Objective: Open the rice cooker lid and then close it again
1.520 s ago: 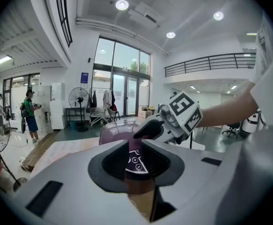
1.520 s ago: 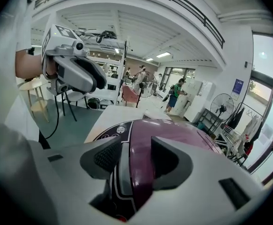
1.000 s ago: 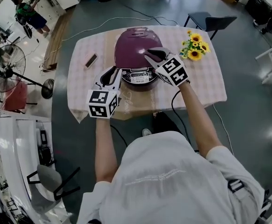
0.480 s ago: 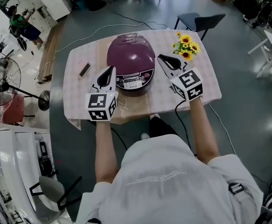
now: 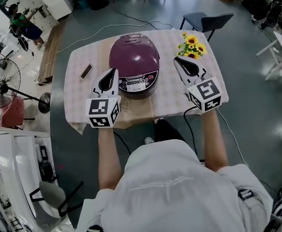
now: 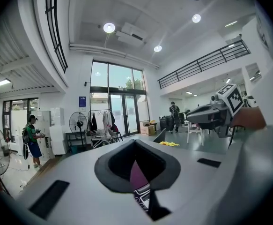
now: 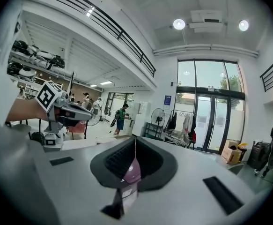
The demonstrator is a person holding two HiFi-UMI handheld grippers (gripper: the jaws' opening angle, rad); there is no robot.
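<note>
Head view: checked tablecloth (image 5: 81,93), grey floor (image 5: 259,86); left tool (image 5: 112,72) and right tool (image 5: 178,61) clenched, empty.

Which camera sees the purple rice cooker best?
The head view: the whole rice cooker shows from above, lid down, on the table. The left gripper view gives only a purple sliver and some buttons past its shut jaws; the right gripper view likewise a thin sliver.

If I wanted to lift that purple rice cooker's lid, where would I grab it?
Probably the front lip of the lid, just above the control panel, coming from the near side. Its dome is smooth, and it seems hinged at the far edge, so the front should swing up.
</note>
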